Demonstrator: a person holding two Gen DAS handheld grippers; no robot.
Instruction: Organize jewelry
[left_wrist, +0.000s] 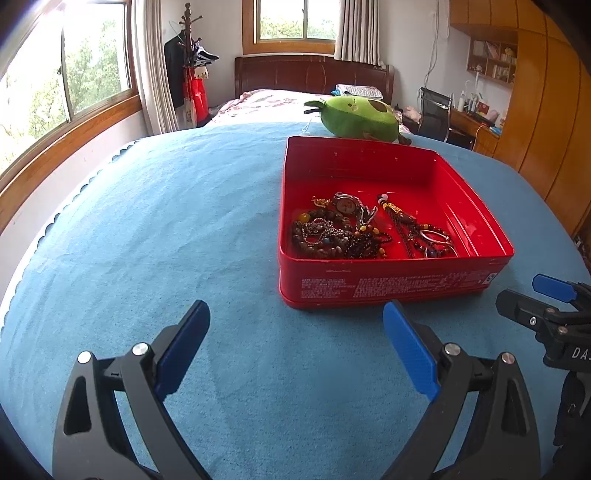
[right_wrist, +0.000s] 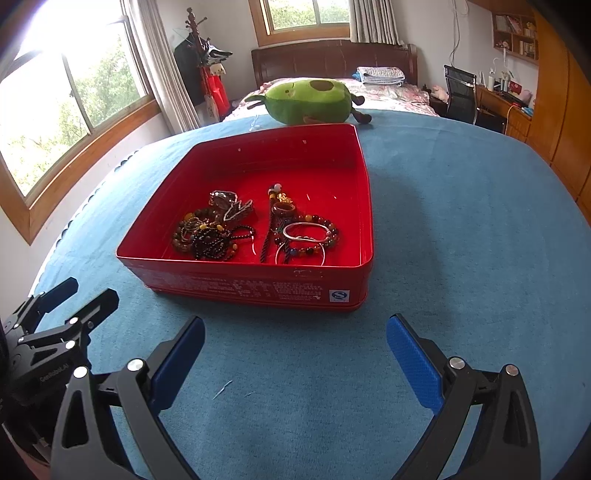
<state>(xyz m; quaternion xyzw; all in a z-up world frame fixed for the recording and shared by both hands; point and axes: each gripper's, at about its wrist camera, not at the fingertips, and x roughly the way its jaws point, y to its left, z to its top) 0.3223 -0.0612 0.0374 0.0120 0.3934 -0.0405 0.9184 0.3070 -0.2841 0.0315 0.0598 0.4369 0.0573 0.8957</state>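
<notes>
A red tin box (left_wrist: 391, 286) stands open on the blue cloth; it also shows in the right wrist view (right_wrist: 255, 286). Inside lies a heap of jewelry: bead bracelets and chains (left_wrist: 332, 236), a wristwatch (left_wrist: 346, 204), a tassel pendant and silver bangles (right_wrist: 306, 236). My left gripper (left_wrist: 295, 347) is open and empty, low over the cloth, in front of the box and to its left. My right gripper (right_wrist: 295, 358) is open and empty, just in front of the box. Each gripper shows at the edge of the other's view.
The blue cloth (left_wrist: 166, 229) covers a round table. A green avocado plush (left_wrist: 360, 118) lies behind the box. A bed, a coat rack, windows, a desk with a chair and wooden wardrobes stand beyond.
</notes>
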